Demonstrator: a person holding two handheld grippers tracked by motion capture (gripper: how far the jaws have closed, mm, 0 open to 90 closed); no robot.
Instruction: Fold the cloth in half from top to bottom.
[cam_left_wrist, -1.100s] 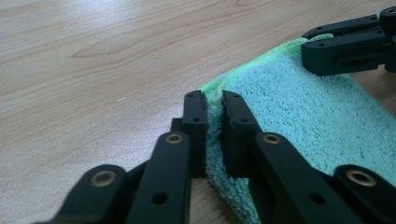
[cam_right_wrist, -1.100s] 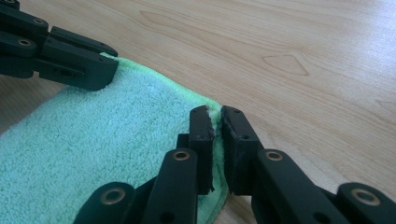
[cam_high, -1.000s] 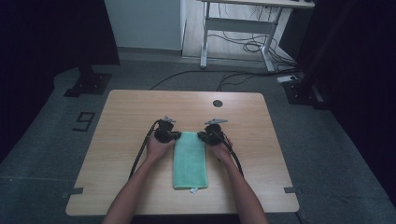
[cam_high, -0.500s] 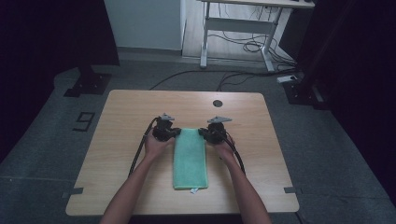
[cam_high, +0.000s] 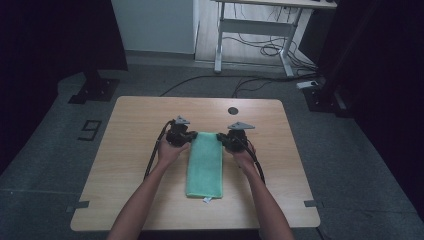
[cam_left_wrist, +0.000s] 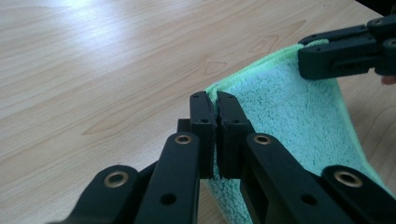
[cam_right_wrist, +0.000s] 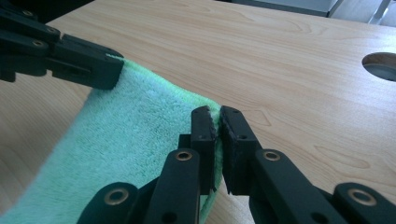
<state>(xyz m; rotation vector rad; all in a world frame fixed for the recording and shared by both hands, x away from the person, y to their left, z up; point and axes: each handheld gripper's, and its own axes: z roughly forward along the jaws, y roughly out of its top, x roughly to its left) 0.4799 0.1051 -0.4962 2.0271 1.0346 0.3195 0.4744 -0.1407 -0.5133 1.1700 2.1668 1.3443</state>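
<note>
Both hand-held grippers lifted towel; table hole beyond.

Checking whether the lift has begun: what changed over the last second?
Both claws, left and right, have raised the green towel's far corners slightly off the table. Both grips stayed shut, and the towel's near end still lies flat.

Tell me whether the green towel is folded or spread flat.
Folded: the green terry towel forms a narrow strip, far corners pinched by the left gripper and right gripper.

lab: lone test table, floor cables
</note>
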